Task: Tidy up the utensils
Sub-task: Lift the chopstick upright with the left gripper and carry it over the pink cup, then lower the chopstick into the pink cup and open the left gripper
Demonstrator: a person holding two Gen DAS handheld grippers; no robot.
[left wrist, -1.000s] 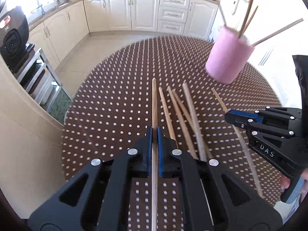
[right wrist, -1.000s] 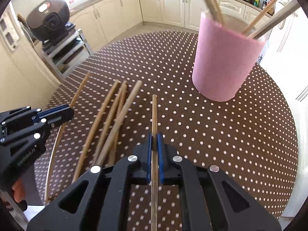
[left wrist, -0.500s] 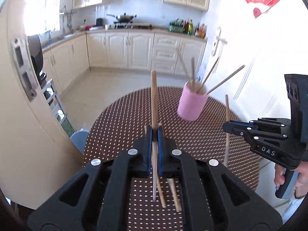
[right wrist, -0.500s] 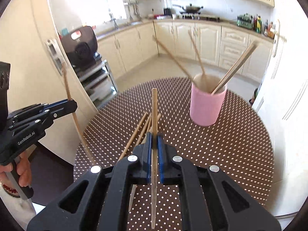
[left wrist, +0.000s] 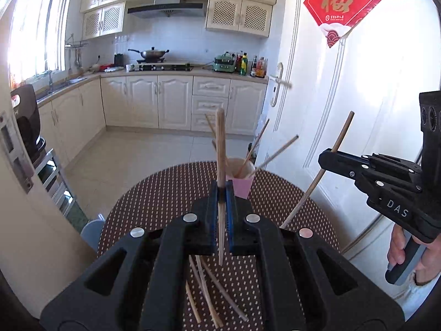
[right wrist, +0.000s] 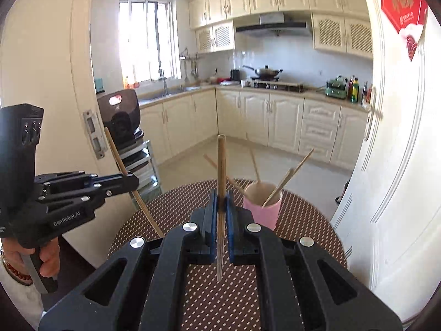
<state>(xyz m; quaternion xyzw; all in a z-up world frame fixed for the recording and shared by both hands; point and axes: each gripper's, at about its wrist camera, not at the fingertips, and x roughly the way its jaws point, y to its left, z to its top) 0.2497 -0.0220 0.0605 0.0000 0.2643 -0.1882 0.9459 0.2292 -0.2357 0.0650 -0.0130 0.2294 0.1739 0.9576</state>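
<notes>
**Meanwhile, Both Tools Hold Chopsticks Above the Dotted Surface**

Broadly, the round surface [left wrist: 171, 193] with its brown, white-dotted cloth is the largest thing in the scene, filling the lower middle of both wrist views. Behind it at 12 o'clock runs a kitchen with cream cabinets.

Next in size come the two black tools. The left tool [left wrist: 221, 193] has its blue-padded jaws pressed together on a single wooden chopstick [left wrist: 220, 143], which stands nearly upright between them. In the right wrist view the same tool sits at 9 o'clock, gripped by a hand [right wrist: 46, 259].

The right tool [right wrist: 221, 197] is likewise closed tight on its own chopstick [right wrist: 221, 165], upright in the jaws. From the left wrist view it appears at 3 o'clock, its stick slanting up toward 1 o'clock, with a hand [left wrist: 399, 248] on the handle.

The pink cup [right wrist: 263, 209] stands on the surface toward the far edge, just right of centre, and holds several chopsticks that lean out at different angles.

Smallest, loose chopsticks [left wrist: 206, 289] lie on the surface at 6 o'clock in the left wrist view, seen below the tool, crossing one another.
</notes>
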